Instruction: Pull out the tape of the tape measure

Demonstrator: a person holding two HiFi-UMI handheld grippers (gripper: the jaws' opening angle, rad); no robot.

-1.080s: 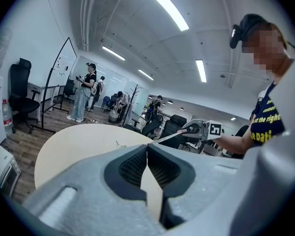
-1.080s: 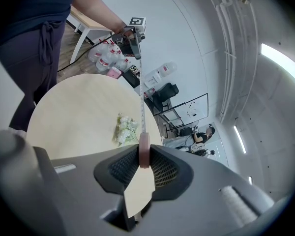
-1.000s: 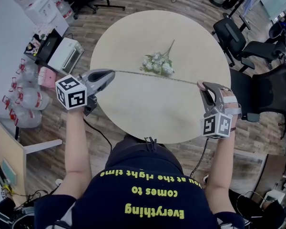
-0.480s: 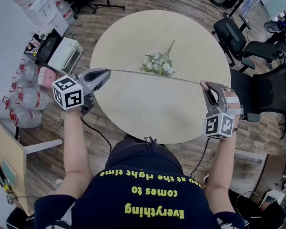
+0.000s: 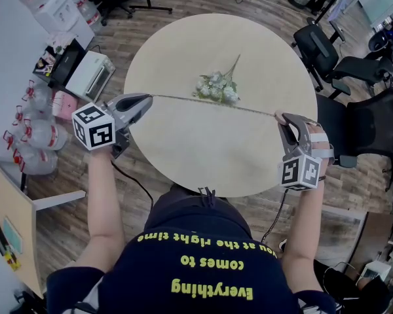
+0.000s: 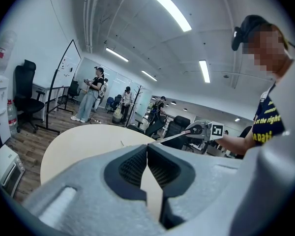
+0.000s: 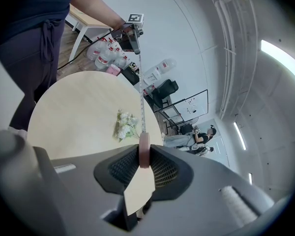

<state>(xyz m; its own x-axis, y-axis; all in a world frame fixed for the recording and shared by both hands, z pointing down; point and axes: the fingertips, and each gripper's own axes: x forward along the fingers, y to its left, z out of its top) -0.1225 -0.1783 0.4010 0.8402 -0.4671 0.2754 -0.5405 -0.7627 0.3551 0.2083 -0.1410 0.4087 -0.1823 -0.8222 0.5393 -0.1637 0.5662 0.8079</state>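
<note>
A thin tape [image 5: 213, 104] is stretched tight above the round table [image 5: 183, 152], running between my two grippers. Over the table's left edge, my left gripper [image 5: 149, 99] is shut on the tape's end, and its pads [image 6: 133, 167] meet with the strip leading away from them. At the right edge, my right gripper [image 5: 279, 117] is shut on the small pink round tape measure case [image 7: 144, 155]. From the case the tape [image 7: 141, 97] runs to the left gripper [image 7: 131, 32] at the far side. It passes just in front of a bunch of white artificial flowers [image 5: 217, 87].
The flowers lie on the table's far half. Black office chairs [image 5: 327, 54] stand to the right. A white printer [image 5: 92, 74] and water bottles [image 5: 39, 137] sit on the floor to the left. People stand in the room's far part [image 6: 91, 95].
My left gripper has drifted slightly leftwards, and the right one a touch to the right. The tape stays taut and both grips are unchanged.
</note>
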